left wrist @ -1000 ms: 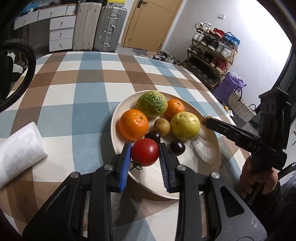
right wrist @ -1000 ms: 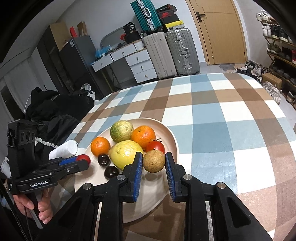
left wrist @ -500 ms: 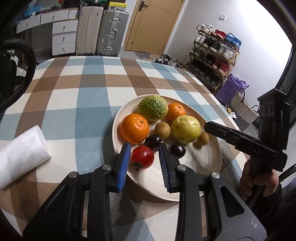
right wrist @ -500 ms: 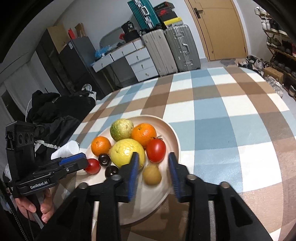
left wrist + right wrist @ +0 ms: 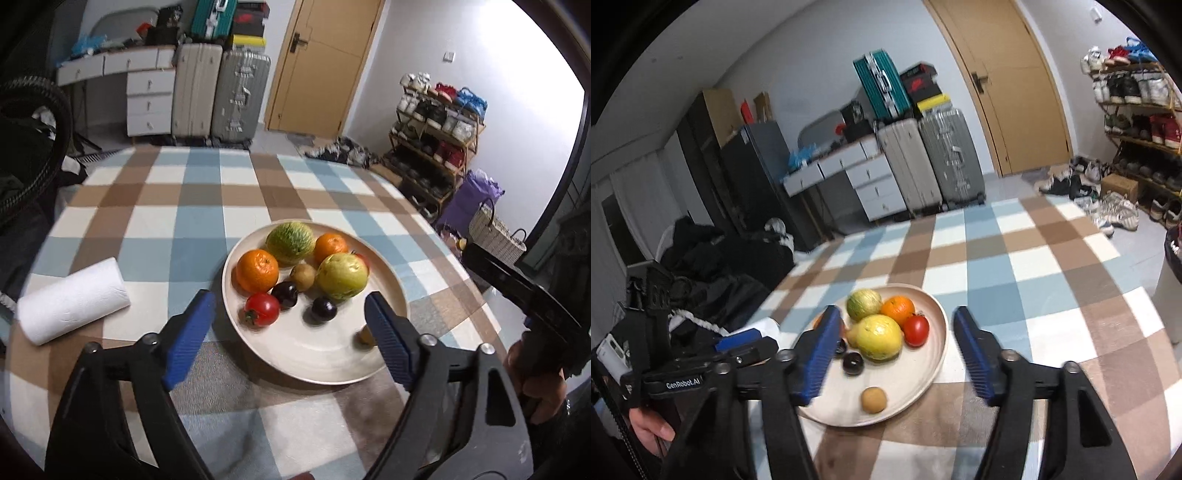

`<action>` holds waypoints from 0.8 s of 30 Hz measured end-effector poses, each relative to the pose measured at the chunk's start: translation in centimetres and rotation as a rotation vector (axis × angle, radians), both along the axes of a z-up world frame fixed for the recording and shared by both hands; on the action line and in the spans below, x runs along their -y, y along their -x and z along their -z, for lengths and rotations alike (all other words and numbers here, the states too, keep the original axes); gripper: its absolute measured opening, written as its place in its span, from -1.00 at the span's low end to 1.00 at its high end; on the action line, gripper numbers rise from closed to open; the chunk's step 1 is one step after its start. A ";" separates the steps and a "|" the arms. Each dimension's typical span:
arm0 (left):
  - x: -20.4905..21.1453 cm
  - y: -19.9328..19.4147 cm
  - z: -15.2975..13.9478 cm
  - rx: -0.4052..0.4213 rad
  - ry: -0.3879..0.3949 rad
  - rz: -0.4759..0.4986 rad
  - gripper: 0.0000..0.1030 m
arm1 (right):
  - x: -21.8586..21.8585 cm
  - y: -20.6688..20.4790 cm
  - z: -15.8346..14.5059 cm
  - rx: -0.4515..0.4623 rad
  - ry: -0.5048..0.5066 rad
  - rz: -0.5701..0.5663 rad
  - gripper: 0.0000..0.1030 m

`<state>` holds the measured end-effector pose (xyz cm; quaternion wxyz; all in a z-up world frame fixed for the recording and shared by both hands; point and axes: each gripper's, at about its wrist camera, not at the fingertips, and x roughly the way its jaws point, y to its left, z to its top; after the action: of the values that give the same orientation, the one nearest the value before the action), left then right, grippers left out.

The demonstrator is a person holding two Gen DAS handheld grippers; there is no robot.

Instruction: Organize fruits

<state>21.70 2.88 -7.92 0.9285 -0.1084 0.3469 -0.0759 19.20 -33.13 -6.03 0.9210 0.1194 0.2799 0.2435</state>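
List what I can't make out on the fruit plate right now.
- Small round brown fruit: left wrist view, half hidden behind the left gripper's right finger.
- Left-hand orange: right wrist view, mostly behind the right gripper's left finger.
- Dark plums: right wrist view, motion-blurred.

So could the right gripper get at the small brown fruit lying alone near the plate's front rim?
Probably yes: the right gripper is open, and the small brown fruit lies apart from the other fruit on the plate, nothing between.

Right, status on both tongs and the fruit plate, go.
Left tongs open, empty. Right tongs open, empty. All fruit on plate. Nothing blocking.
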 end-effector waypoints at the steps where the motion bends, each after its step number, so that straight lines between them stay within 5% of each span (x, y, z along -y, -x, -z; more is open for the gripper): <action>1: 0.1 0.5 -0.4 0.011 -0.006 -0.007 0.62 | 0.1 0.7 -0.5 0.022 -0.004 0.007 0.57; 6: 0.8 3.1 -2.5 0.066 -0.039 -0.036 0.83 | 0.0 4.4 -2.9 0.136 -0.013 0.010 0.93; 8: 0.7 4.1 -3.3 0.094 -0.048 -0.060 0.98 | -0.3 6.0 -3.7 0.178 -0.011 0.008 0.95; 24: 0.7 13.0 -8.0 0.438 -0.095 -0.135 0.98 | -1.2 13.5 -7.4 0.404 0.029 0.063 1.00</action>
<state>8.68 2.17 0.12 0.9886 -0.0687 0.1323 -0.0191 5.74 -31.90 1.37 0.9672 0.0633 0.0890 0.2294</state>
